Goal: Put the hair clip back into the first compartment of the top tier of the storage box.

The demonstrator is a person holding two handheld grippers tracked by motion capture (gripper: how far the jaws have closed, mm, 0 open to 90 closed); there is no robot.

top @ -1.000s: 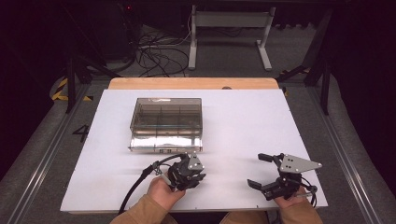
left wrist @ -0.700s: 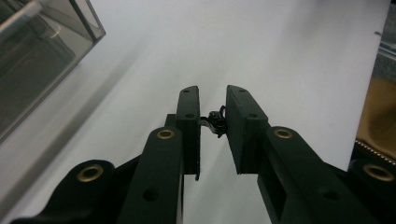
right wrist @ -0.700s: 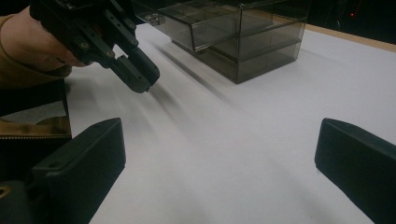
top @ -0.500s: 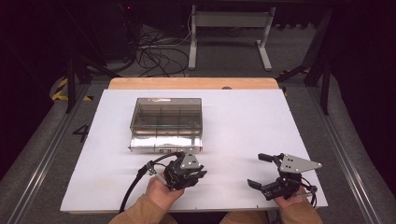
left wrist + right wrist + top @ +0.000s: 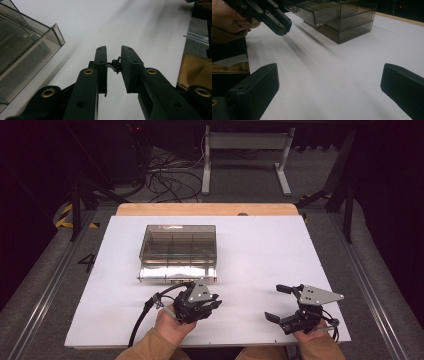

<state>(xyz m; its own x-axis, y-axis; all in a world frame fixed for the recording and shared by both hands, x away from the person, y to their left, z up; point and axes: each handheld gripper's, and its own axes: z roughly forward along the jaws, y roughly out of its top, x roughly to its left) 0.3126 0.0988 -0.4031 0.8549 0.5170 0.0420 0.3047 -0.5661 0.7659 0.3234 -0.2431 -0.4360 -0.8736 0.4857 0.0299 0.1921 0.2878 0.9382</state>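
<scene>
My left gripper [image 5: 214,302] hovers low over the white table top [image 5: 260,250], just in front of a smoky clear compartment box [image 5: 178,245] whose bottom drawer [image 5: 177,273] is pulled out. In the left gripper view its jaws [image 5: 113,50] stand close together, shut on a small black metal part [image 5: 115,66] pinched between the pads. My right gripper [image 5: 277,302] rests near the table's front right, jaws wide apart with nothing between them [image 5: 329,75]. The right gripper view also shows the left gripper [image 5: 279,23] and the box [image 5: 339,17].
The box sits left of centre on the white top; a wooden strip [image 5: 207,209] runs along the far edge. Metal rails [image 5: 372,285] flank the table. Cables and a stand's legs lie on the dark floor behind. Cables trail from both grippers.
The left gripper has drifted slightly to the left, still closed on the small part. The right gripper has not moved.
</scene>
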